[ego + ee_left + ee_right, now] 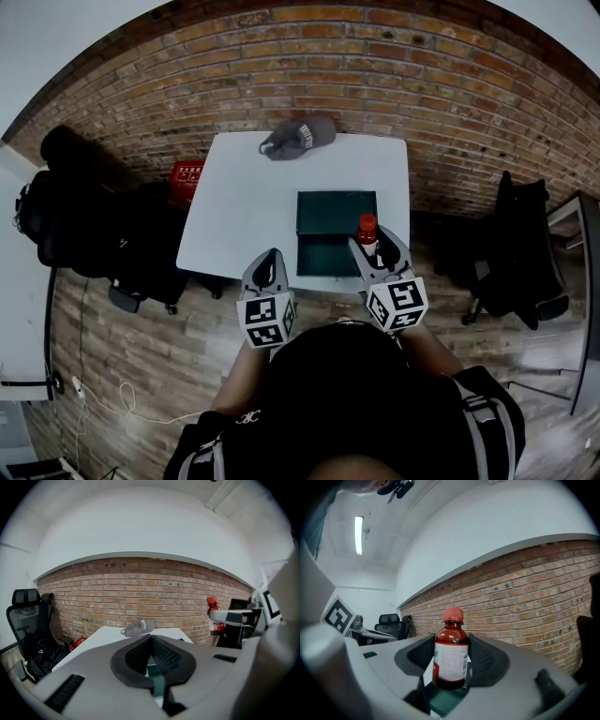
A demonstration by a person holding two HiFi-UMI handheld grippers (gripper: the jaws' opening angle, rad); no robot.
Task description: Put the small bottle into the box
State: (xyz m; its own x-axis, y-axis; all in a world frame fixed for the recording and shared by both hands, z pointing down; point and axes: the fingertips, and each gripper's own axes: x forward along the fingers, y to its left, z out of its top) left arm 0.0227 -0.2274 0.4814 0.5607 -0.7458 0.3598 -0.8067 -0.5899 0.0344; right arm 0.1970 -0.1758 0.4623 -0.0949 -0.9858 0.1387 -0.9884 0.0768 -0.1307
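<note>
Right gripper (375,247) is clamping down on the small bottle (367,228); in the right gripper view the bottle (451,656) is sitting upright between the two dark pads (485,660), and both pads are pressing against its sides; it's amber-brown with a red cap and a white label. The bottle isn't resting on anything; it's hanging in the gripper, and the dark green box (446,701) is showing right underneath it. From the head view the bottle is lining up with the right edge of the box (323,220), toward the near side; I can't tell whether it's actually over the opening or just beside the rim.

Left gripper (270,262) is hovering over the near edge of the white table (234,206), just to the left of the box; in the left gripper view its jaws are pressing together with nothing between them (151,641); only a sliver of the green box (153,673) is peeking through below the pads.

Other stuff: a grey cap (300,138) is lying at the far edge of the table, well apart from the box; something red (186,178) is sitting off the table's left side; a black office chair (26,616) is standing by the brick wall (375,75).
</note>
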